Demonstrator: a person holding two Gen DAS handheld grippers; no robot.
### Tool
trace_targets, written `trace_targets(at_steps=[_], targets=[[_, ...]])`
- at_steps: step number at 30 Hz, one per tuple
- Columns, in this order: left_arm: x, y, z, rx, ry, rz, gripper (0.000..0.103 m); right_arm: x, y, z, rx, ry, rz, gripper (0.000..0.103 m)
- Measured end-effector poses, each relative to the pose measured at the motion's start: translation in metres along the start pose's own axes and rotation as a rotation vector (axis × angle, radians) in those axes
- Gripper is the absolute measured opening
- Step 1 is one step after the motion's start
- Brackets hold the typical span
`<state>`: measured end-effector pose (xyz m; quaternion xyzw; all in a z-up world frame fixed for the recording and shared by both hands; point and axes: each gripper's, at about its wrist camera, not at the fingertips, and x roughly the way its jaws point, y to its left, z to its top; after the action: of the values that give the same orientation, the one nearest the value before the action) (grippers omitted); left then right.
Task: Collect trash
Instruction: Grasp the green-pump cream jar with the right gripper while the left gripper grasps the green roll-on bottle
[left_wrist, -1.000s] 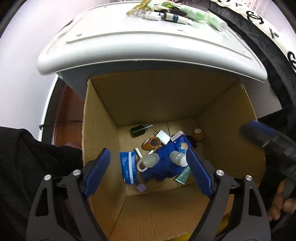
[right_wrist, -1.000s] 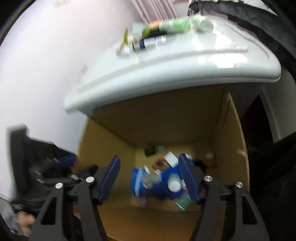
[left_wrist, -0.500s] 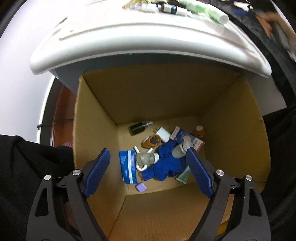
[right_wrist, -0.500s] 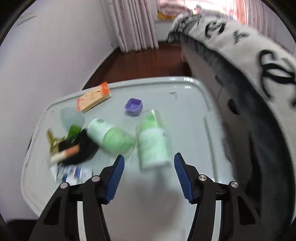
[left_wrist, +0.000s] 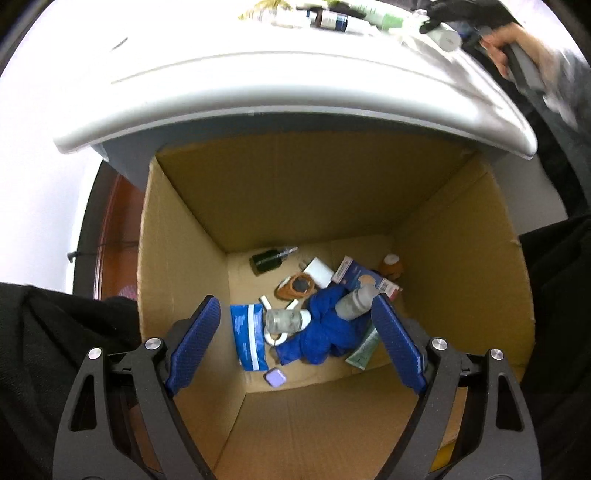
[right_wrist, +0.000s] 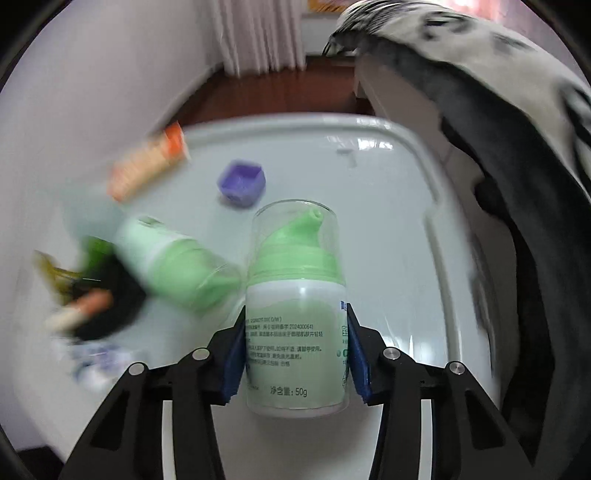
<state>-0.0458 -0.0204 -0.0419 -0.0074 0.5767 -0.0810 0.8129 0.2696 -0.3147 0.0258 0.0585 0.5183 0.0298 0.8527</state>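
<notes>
1. Left gripper (left_wrist: 295, 343): matte black angular arms with triangular cut-outs, round silver screws, ribbed blue fingers (left_wrist: 194, 350).
2. Right gripper (right_wrist: 295, 350): same black frame, silver screws, blue pads (right_wrist: 233, 360).
3. Person's black sleeve (left_wrist: 55, 325).

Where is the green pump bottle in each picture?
Left wrist view: top right edge, blurry, on the white lid by the person's hand.
Right wrist view: centre, green pump bottle between the closing right tongs.
Shared landmark: the white lid.
</notes>
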Motion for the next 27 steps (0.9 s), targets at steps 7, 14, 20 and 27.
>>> trace_targets(at_steps=[7,14,20,27], targets=[[-0.016,-0.035,0.065,0.049,-0.049,-0.039,0.082,-0.133,-0.042,-0.080,0.195,-0.239,0.300,0.047],[-0.009,-0.094,0.217,-0.166,-0.080,-0.208,0.086,-0.152,-0.079,-0.101,0.310,-0.305,0.372,0.047],[0.028,-0.114,0.316,-0.426,-0.066,-0.168,0.086,-0.159,-0.089,-0.115,0.330,-0.308,0.398,0.047],[0.077,-0.110,0.368,-0.722,-0.029,-0.006,0.086,-0.159,-0.091,-0.109,0.315,-0.282,0.466,0.047]])
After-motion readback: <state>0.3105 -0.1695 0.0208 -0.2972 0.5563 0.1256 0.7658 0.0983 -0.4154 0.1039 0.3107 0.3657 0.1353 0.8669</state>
